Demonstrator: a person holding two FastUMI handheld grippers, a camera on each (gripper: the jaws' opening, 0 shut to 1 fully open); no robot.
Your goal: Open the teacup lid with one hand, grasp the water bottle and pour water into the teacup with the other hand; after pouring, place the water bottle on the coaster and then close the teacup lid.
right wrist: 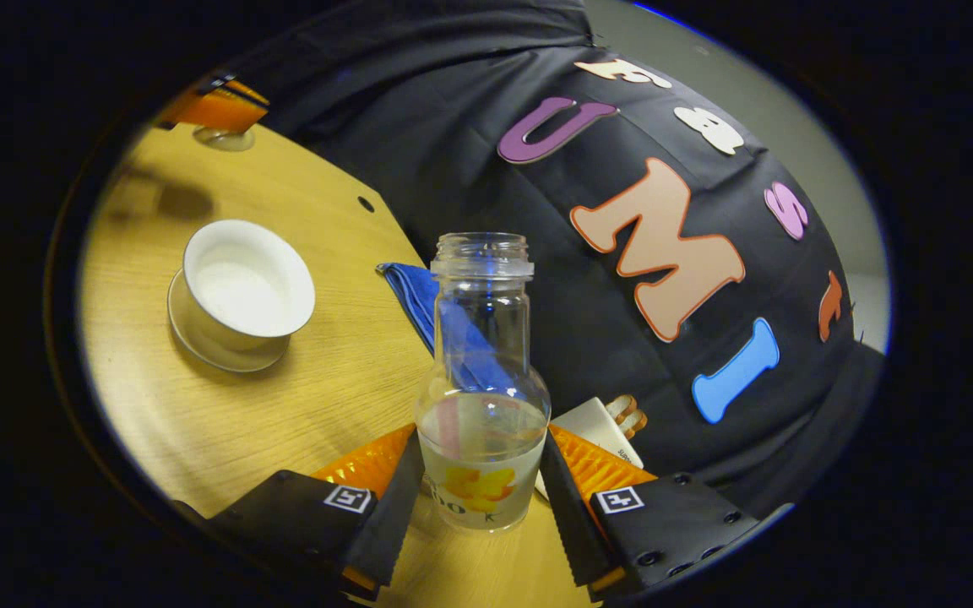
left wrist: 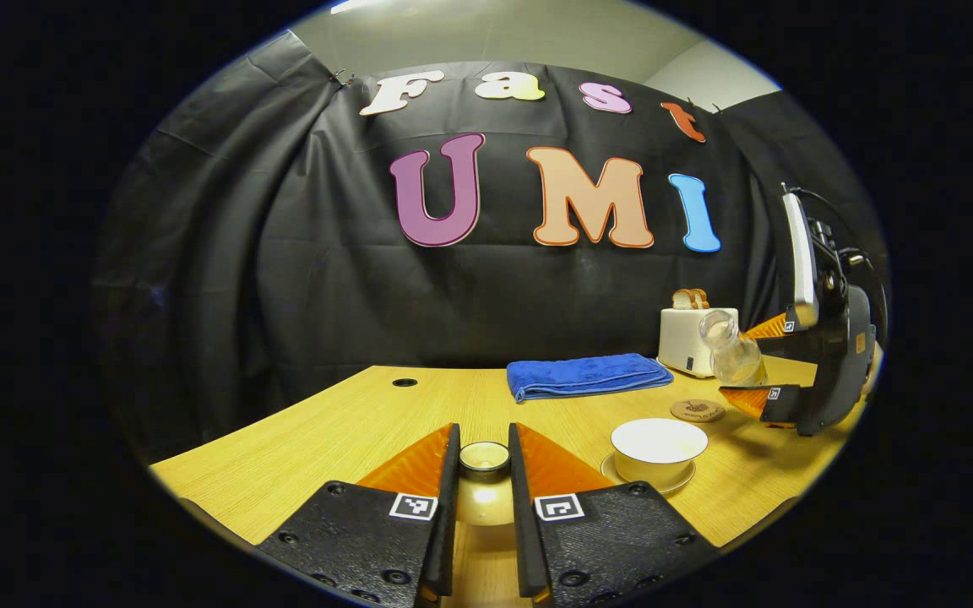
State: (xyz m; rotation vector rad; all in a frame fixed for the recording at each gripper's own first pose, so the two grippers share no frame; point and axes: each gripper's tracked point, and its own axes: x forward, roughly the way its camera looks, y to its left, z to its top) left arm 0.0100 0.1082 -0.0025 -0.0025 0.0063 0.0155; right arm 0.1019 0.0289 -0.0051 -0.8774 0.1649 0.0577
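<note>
Left gripper (left wrist: 484,473): fingers pinch the round teacup lid (left wrist: 484,457) above the table's near edge.
Right gripper (right wrist: 476,473): fingers clamp the clear glass water bottle (right wrist: 483,397), tilted.
Teacup (right wrist: 247,283): white, open, on its saucer.
Coaster (left wrist: 697,410): round, far right.

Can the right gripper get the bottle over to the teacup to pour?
Probably yes. The right gripper grips the water bottle, the teacup stands uncovered, and the left gripper holds the lid off to the side.

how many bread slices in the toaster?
2, side by side in the slots atop the white toaster at the table's far edge: one bread slice left, another right. More could be hidden inside.
</note>
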